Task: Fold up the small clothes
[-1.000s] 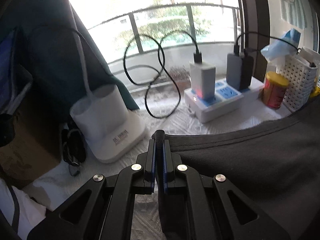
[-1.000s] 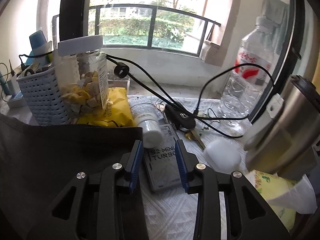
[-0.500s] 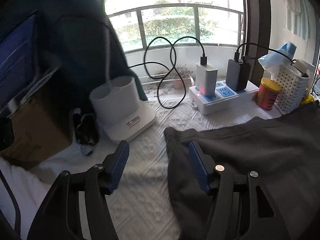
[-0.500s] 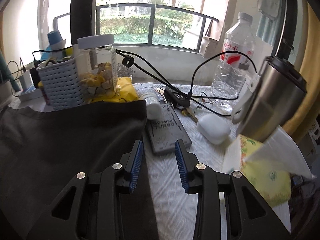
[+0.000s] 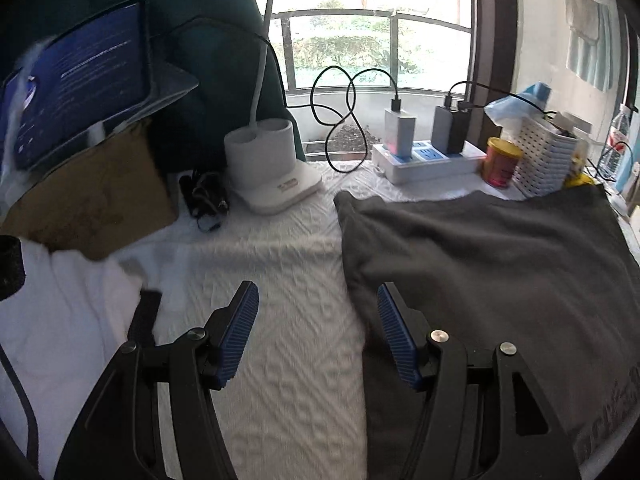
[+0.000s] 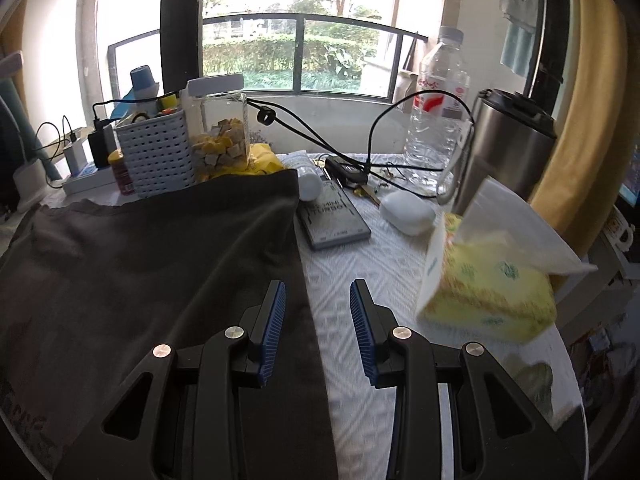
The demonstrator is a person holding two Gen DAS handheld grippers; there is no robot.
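Left wrist view: left gripper [image 5: 318, 334] spread wide, holding nothing, over the white-covered bench [image 5: 280, 264]. Dark garment [image 5: 480, 264] lies flat on the bench; its left edge runs under the gripper's right finger. Lamp base [image 5: 272, 172] and power strip [image 5: 428, 158] sit beyond the garment.

Right wrist view: right gripper [image 6: 318, 330] spread, empty, straddling the garment's [image 6: 152, 264] right edge. Basket [image 6: 154, 160] touches the garment's far edge; tissue pack [image 6: 488, 292] lies right of the garment.

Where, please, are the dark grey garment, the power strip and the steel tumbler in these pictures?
dark grey garment [image 5: 480, 264], left wrist view, middle of the cloth.
power strip [image 5: 430, 160], left wrist view, white top face.
steel tumbler [image 6: 504, 148], right wrist view, metal body.
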